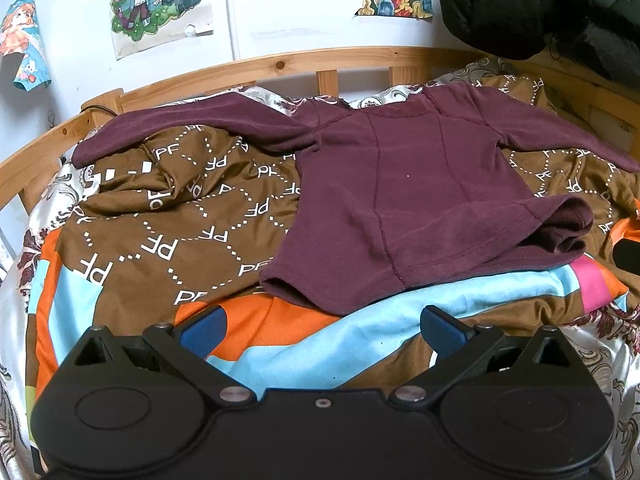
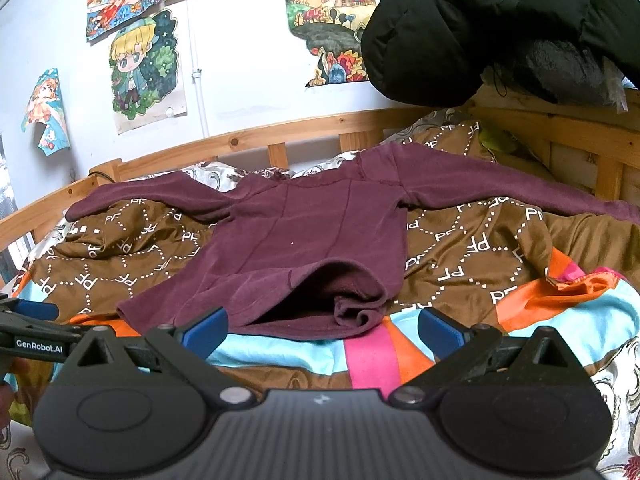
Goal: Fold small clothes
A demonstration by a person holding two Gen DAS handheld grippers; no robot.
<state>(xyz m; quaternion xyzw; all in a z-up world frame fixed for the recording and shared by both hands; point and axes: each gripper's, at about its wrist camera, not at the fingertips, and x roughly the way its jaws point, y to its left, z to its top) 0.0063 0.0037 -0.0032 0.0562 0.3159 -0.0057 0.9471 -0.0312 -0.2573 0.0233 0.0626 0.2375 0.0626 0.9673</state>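
Note:
A small maroon long-sleeved top (image 1: 400,200) lies spread on the bed with both sleeves stretched out to the sides. Its hem faces me and is rumpled and turned up at the right corner (image 1: 560,228). It also shows in the right wrist view (image 2: 304,248), with the hem gaping open near the middle. My left gripper (image 1: 320,330) is open and empty, just short of the hem's left part. My right gripper (image 2: 322,330) is open and empty, just short of the rumpled hem. The left gripper's tip also shows at the left edge of the right wrist view (image 2: 28,316).
The top lies on a brown patterned quilt (image 1: 192,216) with orange, light blue and pink patches. A wooden bed rail (image 1: 280,64) runs behind it. A black padded jacket (image 2: 500,28) hangs at the upper right. Drawings are stuck on the white wall (image 1: 156,0).

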